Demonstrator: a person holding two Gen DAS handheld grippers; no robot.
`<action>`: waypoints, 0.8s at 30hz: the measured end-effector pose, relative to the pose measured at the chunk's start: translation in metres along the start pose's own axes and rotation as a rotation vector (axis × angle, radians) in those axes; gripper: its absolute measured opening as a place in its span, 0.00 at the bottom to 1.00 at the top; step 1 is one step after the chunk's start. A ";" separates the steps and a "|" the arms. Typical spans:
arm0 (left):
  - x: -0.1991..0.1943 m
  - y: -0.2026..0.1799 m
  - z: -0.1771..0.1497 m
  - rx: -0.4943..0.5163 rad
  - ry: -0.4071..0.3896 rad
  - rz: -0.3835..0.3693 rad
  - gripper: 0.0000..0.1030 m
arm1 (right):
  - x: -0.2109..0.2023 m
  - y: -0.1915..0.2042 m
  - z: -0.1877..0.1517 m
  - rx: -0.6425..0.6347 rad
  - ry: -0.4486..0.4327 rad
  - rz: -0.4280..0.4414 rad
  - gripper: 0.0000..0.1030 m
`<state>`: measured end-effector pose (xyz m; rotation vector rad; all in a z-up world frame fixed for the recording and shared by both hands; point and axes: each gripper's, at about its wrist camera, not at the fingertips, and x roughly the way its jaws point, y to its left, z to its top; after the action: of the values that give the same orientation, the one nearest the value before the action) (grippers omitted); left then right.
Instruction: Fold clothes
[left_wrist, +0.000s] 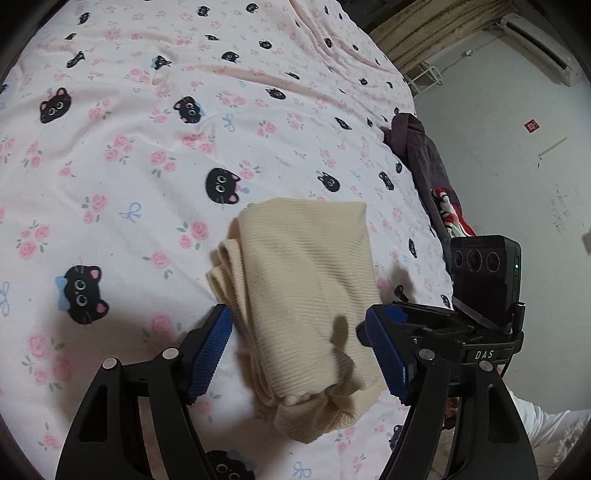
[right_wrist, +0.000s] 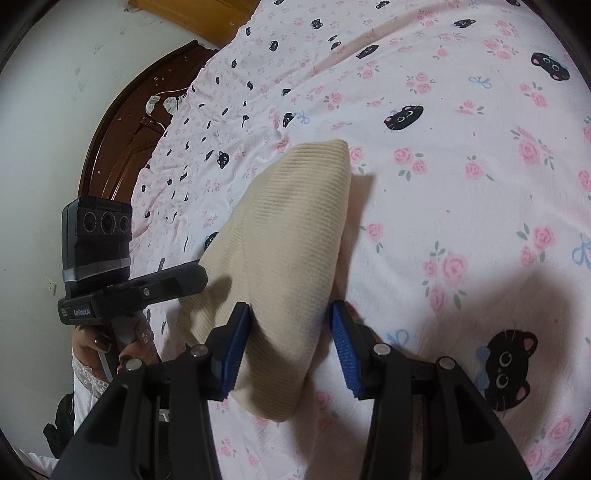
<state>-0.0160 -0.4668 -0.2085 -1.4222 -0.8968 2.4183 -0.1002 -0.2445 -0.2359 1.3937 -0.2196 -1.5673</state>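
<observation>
A cream ribbed knit garment (left_wrist: 299, 295) lies folded into a compact bundle on the cat-and-rose bed sheet (left_wrist: 122, 155). My left gripper (left_wrist: 295, 350) is open, its blue pads either side of the bundle's near end, not closed on it. In the right wrist view the same garment (right_wrist: 284, 251) lies between the blue pads of my right gripper (right_wrist: 290, 347), which is open and straddles the near end. The other gripper's body (right_wrist: 110, 280) sits at the garment's left side, held by a hand.
A dark garment and a red-white patterned item (left_wrist: 436, 177) lie at the bed's right edge. A dark wooden headboard (right_wrist: 122, 129) curves along the bed's left edge. The sheet (right_wrist: 461, 166) spreads wide to the right.
</observation>
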 end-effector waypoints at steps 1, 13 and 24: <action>0.003 -0.001 0.000 0.004 0.009 0.005 0.68 | 0.000 -0.001 -0.001 0.000 0.000 0.001 0.45; 0.015 0.006 -0.012 -0.024 0.035 0.017 0.68 | -0.002 0.002 -0.002 -0.009 0.015 0.015 0.46; 0.012 0.011 -0.013 -0.037 0.022 -0.004 0.49 | 0.007 0.003 -0.004 0.021 0.038 0.052 0.27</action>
<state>-0.0096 -0.4650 -0.2290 -1.4549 -0.9437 2.3904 -0.0947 -0.2493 -0.2398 1.4223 -0.2486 -1.4981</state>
